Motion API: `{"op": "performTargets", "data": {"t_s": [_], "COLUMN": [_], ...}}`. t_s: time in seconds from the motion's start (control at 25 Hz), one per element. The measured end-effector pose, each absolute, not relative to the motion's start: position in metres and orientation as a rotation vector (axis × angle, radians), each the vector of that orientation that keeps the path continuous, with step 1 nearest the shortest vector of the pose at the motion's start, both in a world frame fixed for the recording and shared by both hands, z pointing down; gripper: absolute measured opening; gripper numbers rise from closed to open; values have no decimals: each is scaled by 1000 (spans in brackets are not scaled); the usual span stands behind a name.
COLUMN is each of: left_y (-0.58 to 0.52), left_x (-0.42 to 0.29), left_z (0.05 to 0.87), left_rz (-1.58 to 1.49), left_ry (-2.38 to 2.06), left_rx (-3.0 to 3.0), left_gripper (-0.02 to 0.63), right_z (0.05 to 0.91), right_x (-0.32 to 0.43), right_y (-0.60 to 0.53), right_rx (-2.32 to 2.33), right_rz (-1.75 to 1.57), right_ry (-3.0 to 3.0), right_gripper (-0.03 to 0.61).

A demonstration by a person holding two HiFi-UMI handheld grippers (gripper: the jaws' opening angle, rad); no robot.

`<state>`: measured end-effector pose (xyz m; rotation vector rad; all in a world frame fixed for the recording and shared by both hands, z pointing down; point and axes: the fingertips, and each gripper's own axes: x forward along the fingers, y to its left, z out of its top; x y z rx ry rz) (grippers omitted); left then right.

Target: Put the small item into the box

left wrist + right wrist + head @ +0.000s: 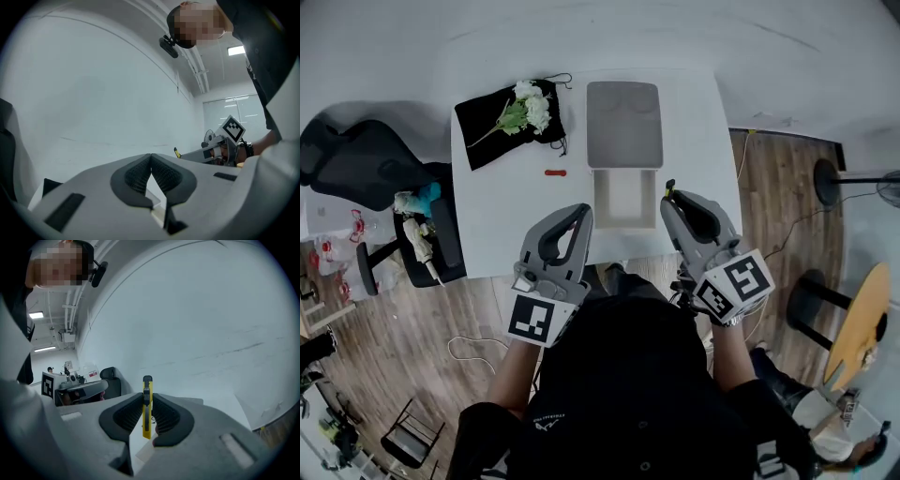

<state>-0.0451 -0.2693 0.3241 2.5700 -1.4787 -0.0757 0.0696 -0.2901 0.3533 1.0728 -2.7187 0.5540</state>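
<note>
An open white box [602,199] sits at the middle of the white table [694,141], with its grey lid [623,124] lying just behind it. My right gripper [669,197] hovers over the box's right front corner, shut on a slim yellow and black utility knife [147,405] that stands upright between the pads. The knife's tip [176,152] also shows in the left gripper view. My left gripper [583,212] is held over the table's front edge, left of the box, jaws shut with nothing in them. A small red item [555,172] lies on the table left of the box.
A black cloth [492,127] carrying white flowers [527,108] lies at the table's back left. A black office chair [356,159] and a cluttered stool [427,234] stand left of the table. To the right are a round wooden table [862,319] and a stand base [825,180].
</note>
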Motion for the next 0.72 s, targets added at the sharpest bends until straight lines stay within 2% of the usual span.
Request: {"op": "performTargets", "data": {"t_s": [0.72], "left_y": [-314], "left_x": [-66], "left_z": [340], "left_rz": [-73], "left_ry": [-1337], "left_rx": [2577], "left_gripper": [5], "right_z": [471], "right_x": [34], "right_y": [-325], "right_rx": [1027], "right_rz": [709], "right_ry": [-2409], "right_gripper": [69]}}
